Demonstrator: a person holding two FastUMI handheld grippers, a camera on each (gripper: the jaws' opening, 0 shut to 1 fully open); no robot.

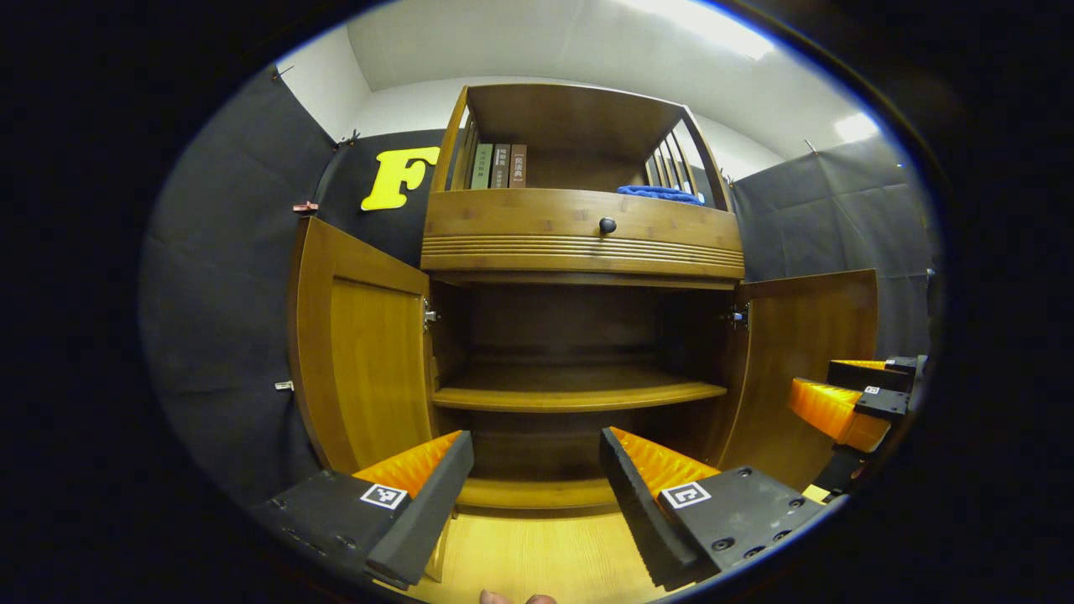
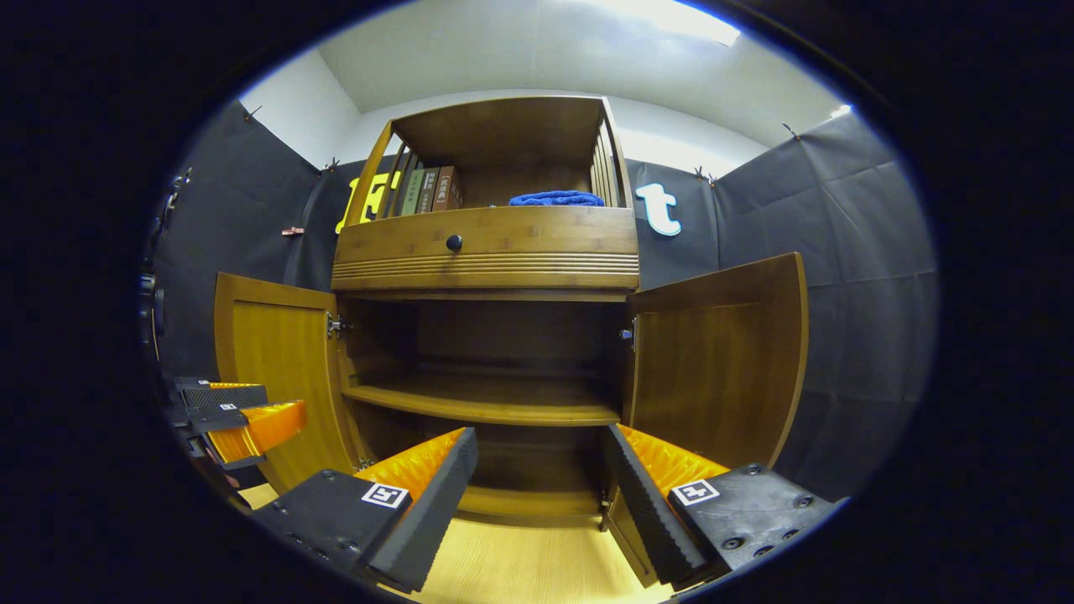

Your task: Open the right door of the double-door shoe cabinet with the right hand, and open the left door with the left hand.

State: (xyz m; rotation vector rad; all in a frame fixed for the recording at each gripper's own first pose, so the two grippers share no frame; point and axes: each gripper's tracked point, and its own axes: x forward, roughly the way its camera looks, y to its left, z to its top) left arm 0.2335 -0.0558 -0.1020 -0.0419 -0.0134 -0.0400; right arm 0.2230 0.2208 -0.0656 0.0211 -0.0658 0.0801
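Before the shoe cabinet (image 1: 579, 252) both grippers hung free, each with its jaws spread apart and nothing between them. The left door (image 1: 361, 352) stood swung wide to the left of the cabinet's opening, its long edge upright, hinged at the cabinet's left post; the right door (image 2: 722, 361) stood likewise wide on the other side. The left gripper (image 1: 537, 486) pointed straight at the opening, with the left door beside it on its own side and apart from it — no finger touched the wood. The right gripper (image 2: 541, 486) faced the same opening from nearer the right door, which rose just beside its right-hand finger; whether they touched I could not tell. By my reading, both doors were already open and little remained but to draw back.

Inside the cabinet a bare middle shelf (image 1: 579, 390) crossed the dark hollow. Above the opening ran a drawer with a dark knob (image 1: 607, 225), and above that an open shelf held books (image 1: 500, 165) and a blue cloth (image 1: 661, 194). Pale wooden floor (image 1: 537, 562) lay below — black cloth walls around.
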